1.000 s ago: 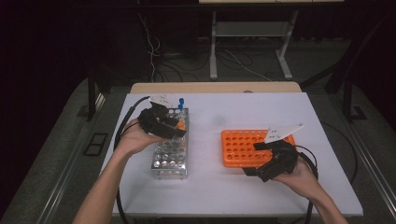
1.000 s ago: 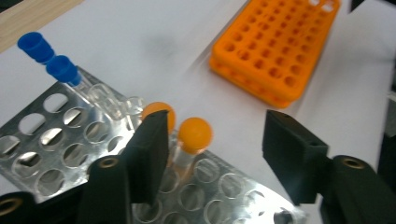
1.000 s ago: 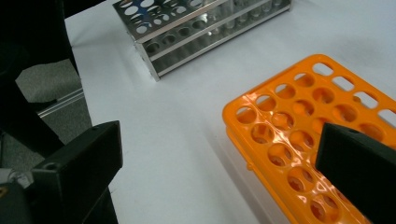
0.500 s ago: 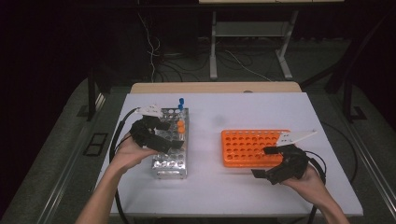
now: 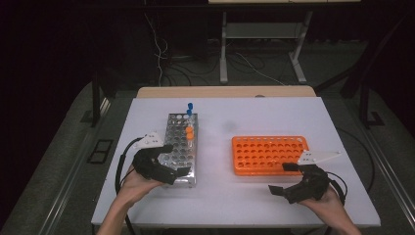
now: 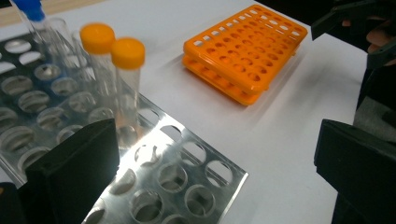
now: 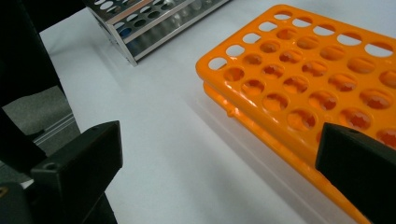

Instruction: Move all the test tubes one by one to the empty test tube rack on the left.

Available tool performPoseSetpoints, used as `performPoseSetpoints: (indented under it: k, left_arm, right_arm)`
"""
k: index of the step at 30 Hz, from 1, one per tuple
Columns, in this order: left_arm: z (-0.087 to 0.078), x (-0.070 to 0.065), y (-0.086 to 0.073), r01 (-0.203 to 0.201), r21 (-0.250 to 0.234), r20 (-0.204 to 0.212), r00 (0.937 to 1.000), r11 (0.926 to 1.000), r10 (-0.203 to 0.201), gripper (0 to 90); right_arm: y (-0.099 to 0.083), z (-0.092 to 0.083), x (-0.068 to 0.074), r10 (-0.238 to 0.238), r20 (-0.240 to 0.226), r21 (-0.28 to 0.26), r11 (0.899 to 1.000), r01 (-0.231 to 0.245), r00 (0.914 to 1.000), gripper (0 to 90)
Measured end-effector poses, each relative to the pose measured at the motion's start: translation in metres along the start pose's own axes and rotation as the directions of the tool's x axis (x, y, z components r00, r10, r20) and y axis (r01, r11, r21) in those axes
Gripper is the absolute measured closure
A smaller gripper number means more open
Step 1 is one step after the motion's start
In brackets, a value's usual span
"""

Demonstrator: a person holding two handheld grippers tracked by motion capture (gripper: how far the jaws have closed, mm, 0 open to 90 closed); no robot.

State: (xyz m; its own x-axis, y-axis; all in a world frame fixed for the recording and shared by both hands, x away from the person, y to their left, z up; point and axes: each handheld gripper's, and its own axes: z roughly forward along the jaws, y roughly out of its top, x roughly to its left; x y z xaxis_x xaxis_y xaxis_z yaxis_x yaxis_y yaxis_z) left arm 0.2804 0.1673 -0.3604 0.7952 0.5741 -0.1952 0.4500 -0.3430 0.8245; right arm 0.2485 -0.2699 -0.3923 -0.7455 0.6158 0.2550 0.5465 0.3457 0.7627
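Metal rack (image 5: 182,147): it stands on the left part of the table (image 5: 254,112), so the left hand can reach it easily. Most holes are empty.
Tubes: two orange-capped tubes (image 6: 112,74) stand upright, side by side, in holes of the metal rack; a blue-capped tube (image 5: 189,108) stands near its far end. The holes keep them vertical.
Orange rack (image 5: 269,153): it lies on the right part, well apart from the metal rack and with every hole empty; I judge it is the place where the tubes should go.
Left gripper (image 5: 169,159): it hangs over the near end of the metal rack. Its jaws have just been opening and now are spread wide, with nothing between them; the orange-capped tubes are a little beyond the jaws.
Right gripper (image 5: 284,177): it hovers low over the table, just beside the near edge of the orange rack. Its jaws are spread and empty, probably waiting.
Next move, as I judge: the left gripper must align on one tube before it closes.
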Motion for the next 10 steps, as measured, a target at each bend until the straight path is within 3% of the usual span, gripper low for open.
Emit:
performPoseSetpoints:
  k: [10]
  left_arm:
    - [0.002,-0.013,-0.033,0.012,-0.084,-0.006,0.9999,0.9964,-0.012,0.0]
  right_arm:
    - [-0.016,0.0,0.0,0.012,0.043,-0.034,0.999,-0.011,0.999,0.3]
